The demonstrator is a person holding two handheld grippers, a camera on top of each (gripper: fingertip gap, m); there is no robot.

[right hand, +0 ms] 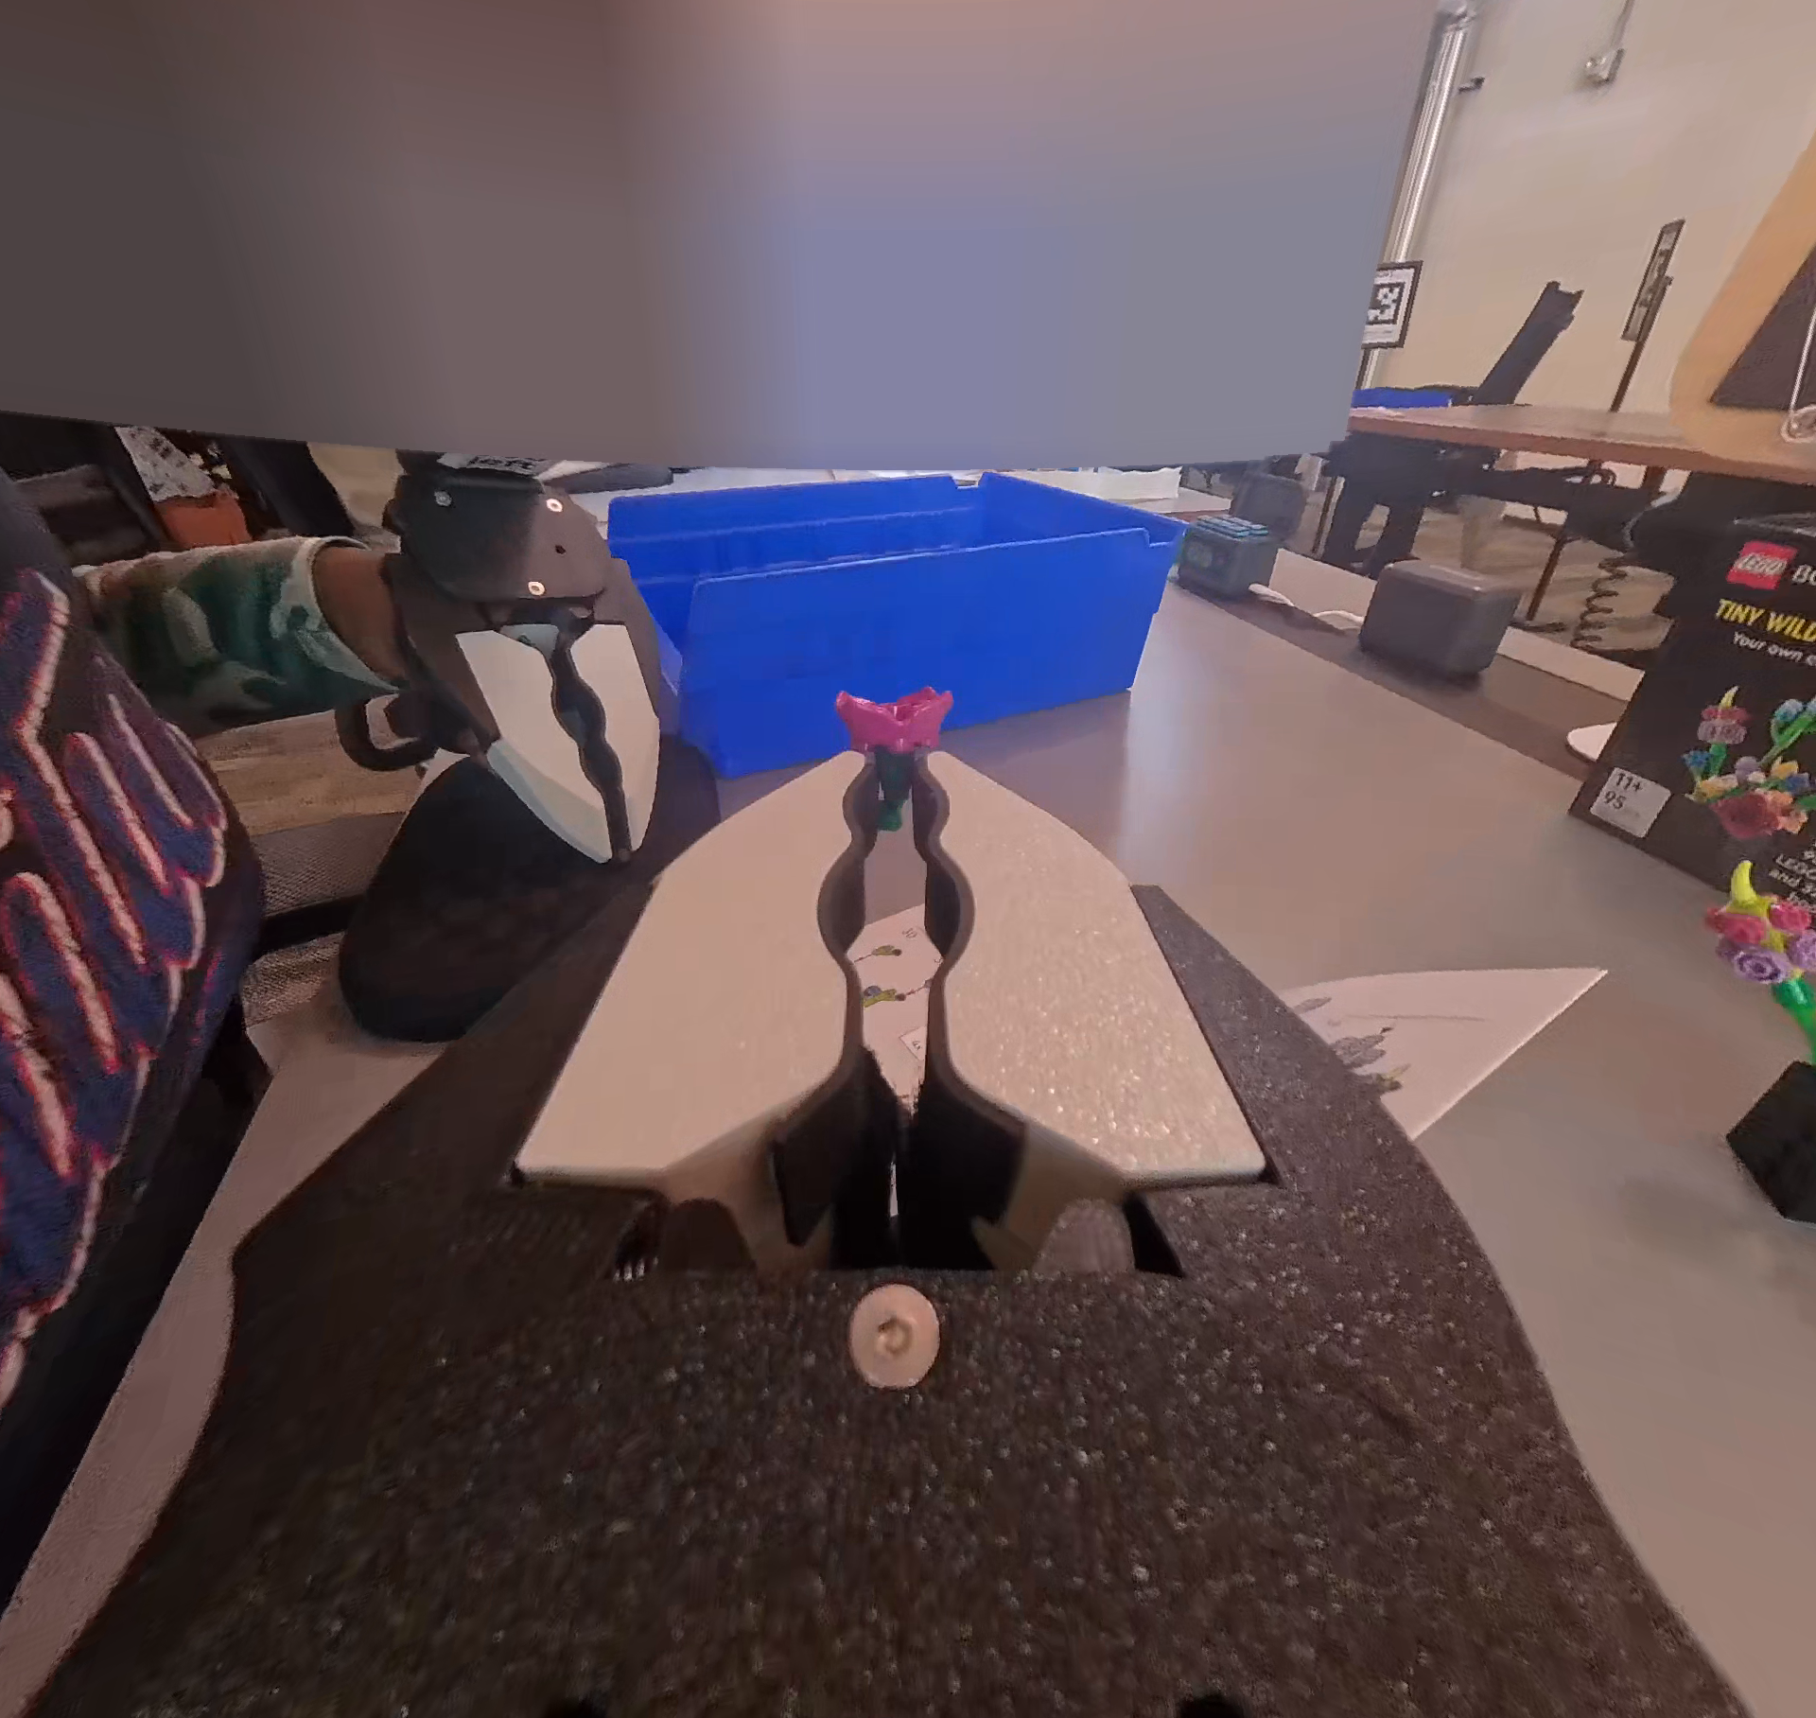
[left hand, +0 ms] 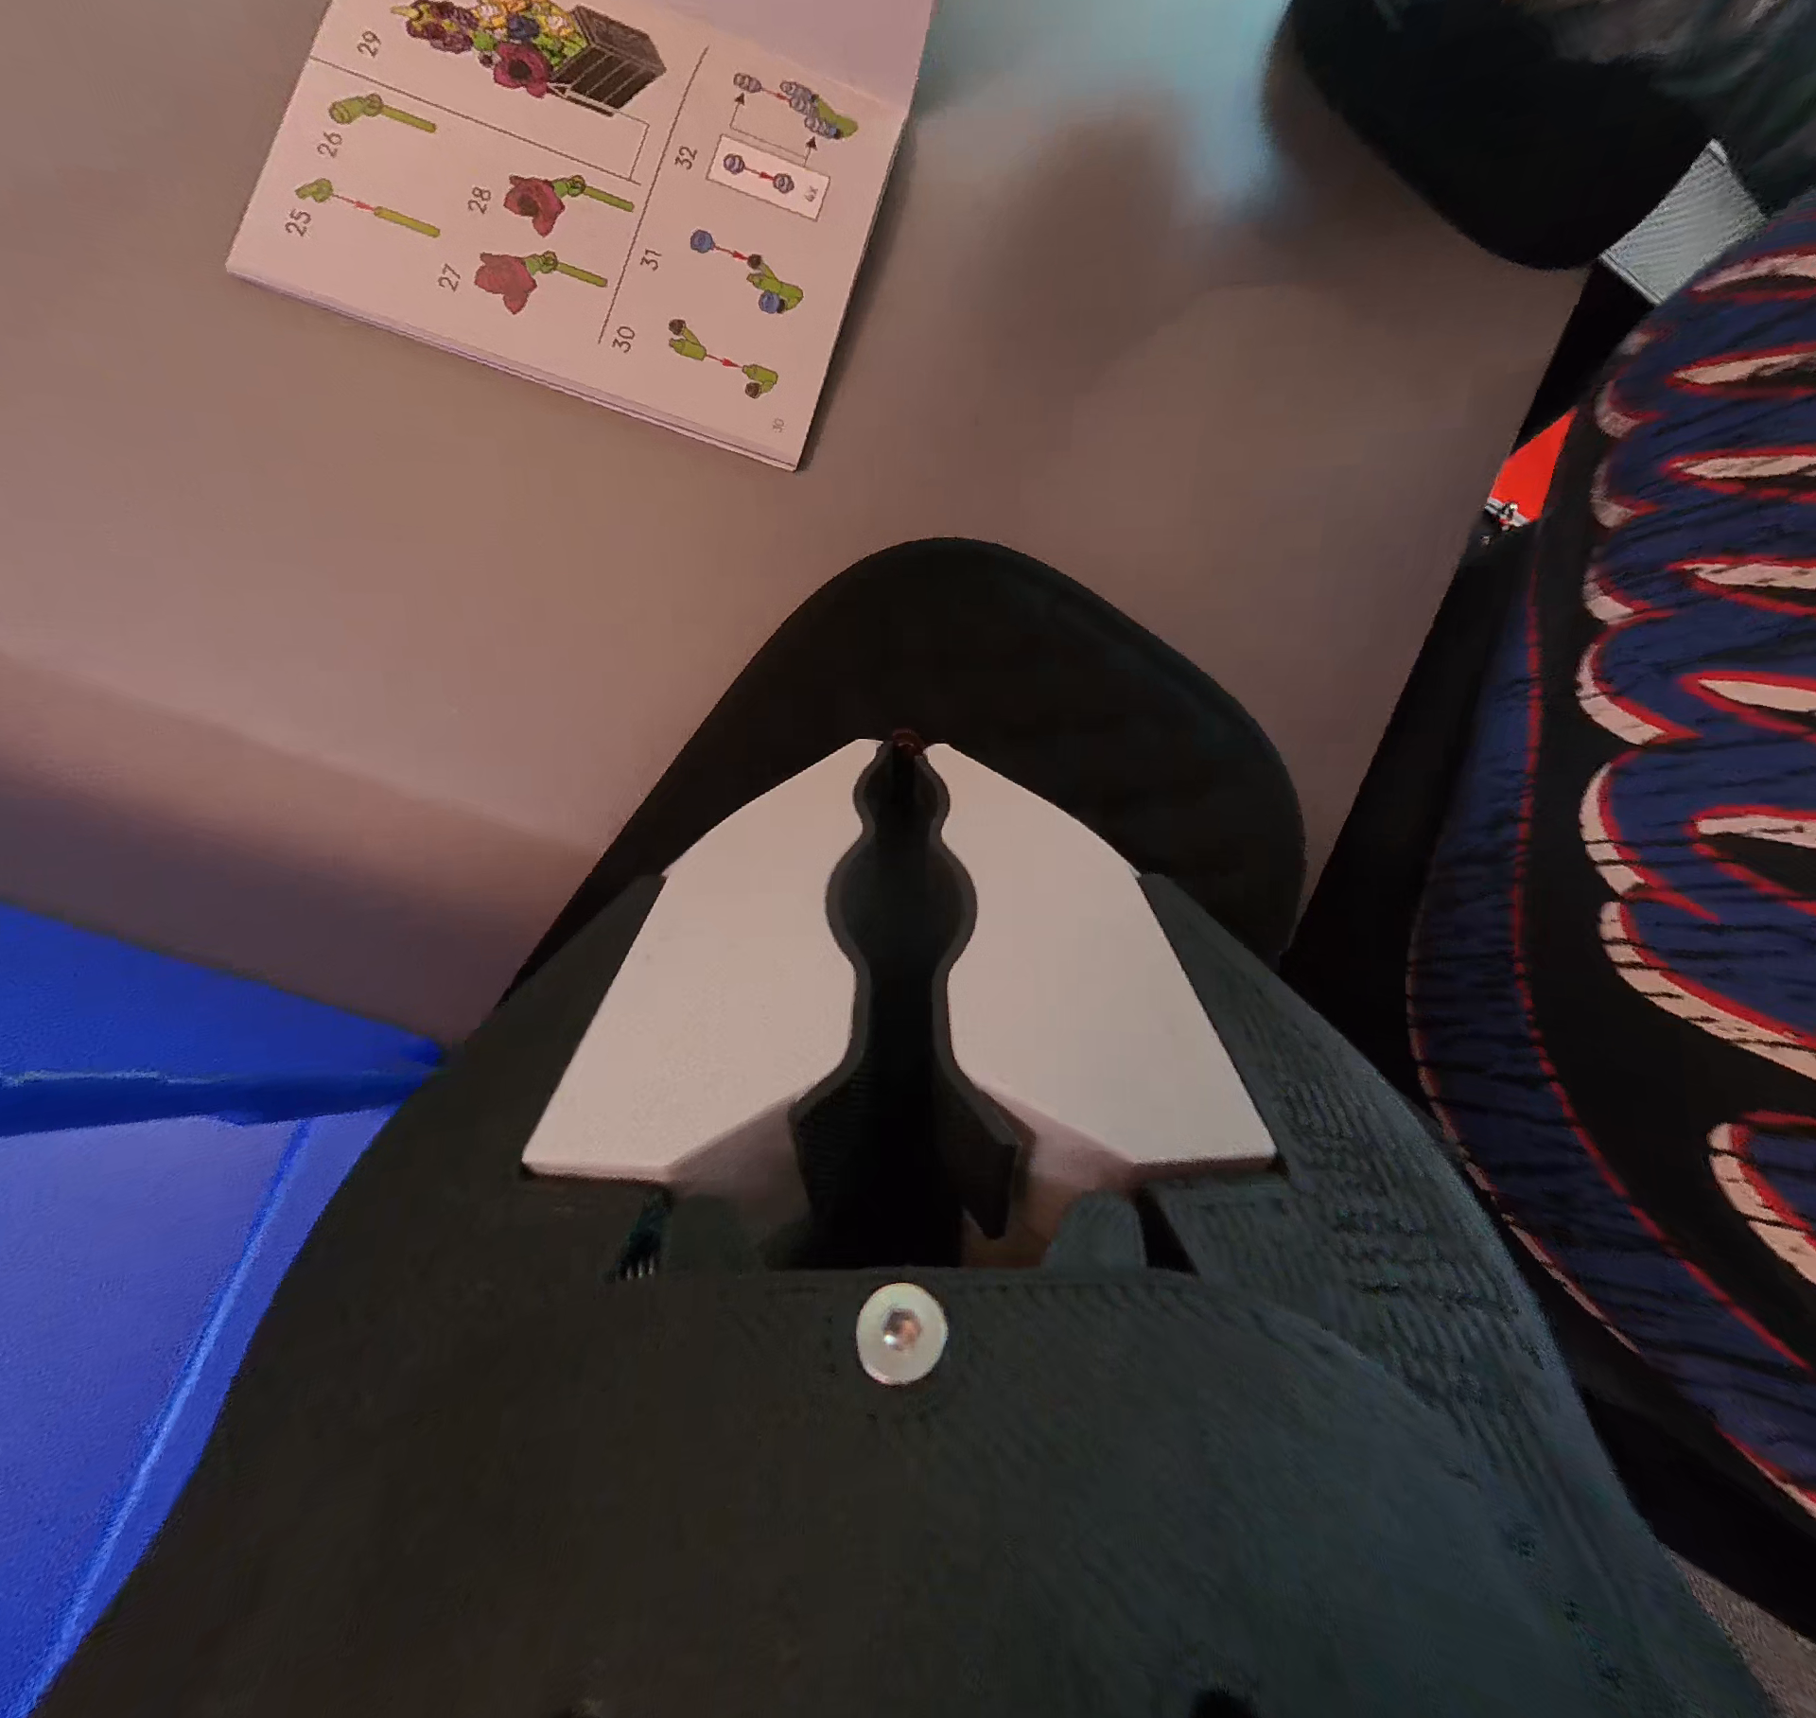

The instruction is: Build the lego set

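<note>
Lego flower [right hand: 892, 719], pink top on green stem, pinched upright in right gripper [right hand: 892, 767] jaws, above table [right hand: 1277, 786]. Left gripper [left hand: 904, 747] jaws pressed together on tiny dark piece [left hand: 905, 743]. Blue bin [right hand: 904, 609] far side, instruction booklet [left hand: 590, 187] open on table.

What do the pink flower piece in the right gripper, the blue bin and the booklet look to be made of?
Flower piece: hard moulded plastic, glossy magenta petals on a green stem, pinched at the right gripper tips.
Blue bin: rigid moulded plastic, smooth with a slight sheen and ribbed walls.
Booklet: thin printed paper; stacked page edges show along its side, finish looks matte to satin.
</note>
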